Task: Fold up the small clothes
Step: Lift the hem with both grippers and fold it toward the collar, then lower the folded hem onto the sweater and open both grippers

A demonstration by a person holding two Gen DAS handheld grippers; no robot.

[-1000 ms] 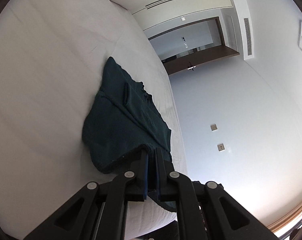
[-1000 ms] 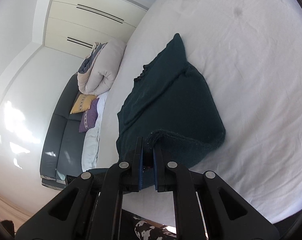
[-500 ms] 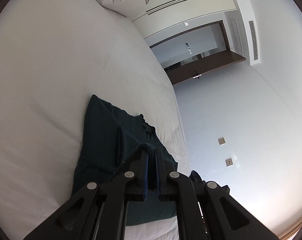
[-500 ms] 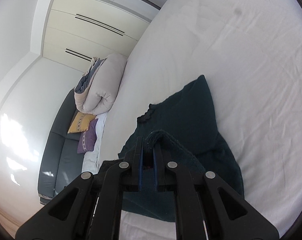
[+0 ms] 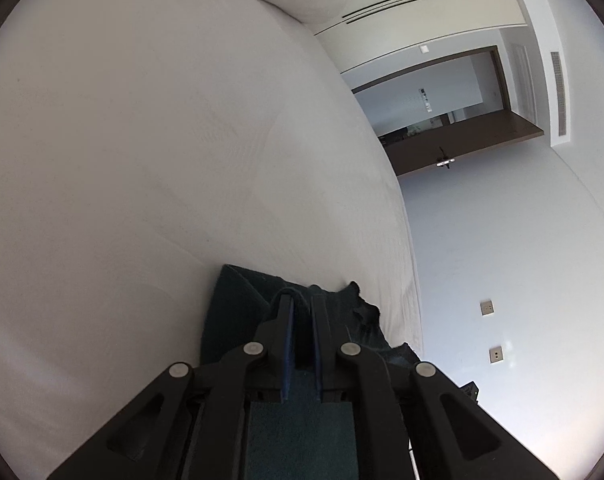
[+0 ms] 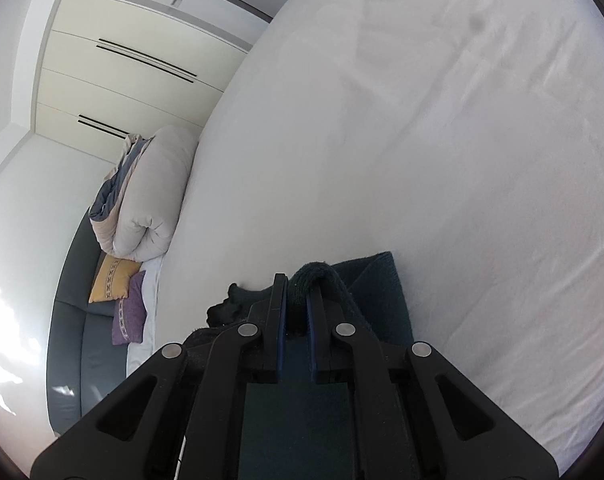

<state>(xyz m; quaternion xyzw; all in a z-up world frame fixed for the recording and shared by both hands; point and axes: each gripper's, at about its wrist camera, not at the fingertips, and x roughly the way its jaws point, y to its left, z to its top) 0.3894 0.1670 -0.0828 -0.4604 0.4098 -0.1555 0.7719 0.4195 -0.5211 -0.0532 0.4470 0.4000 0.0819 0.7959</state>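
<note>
Both grippers, left [image 5: 301,300] and right [image 6: 297,280], stayed clamped on the dark green knit top [image 6: 382,292], dragging it nearer across the white bed [image 6: 422,140]; wardrobe [image 6: 121,60] behind.

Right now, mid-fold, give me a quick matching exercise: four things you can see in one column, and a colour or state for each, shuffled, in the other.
Things:
1. garment
2. bed sheet
3. right tool
4. square cushion

Colour or state:
A. yellow, on the sofa
B. shut on a fold of cloth
C. dark green, bunched near the bed edge
D. white, lightly creased

Pairs: 1-C, 2-D, 3-B, 4-A
</note>
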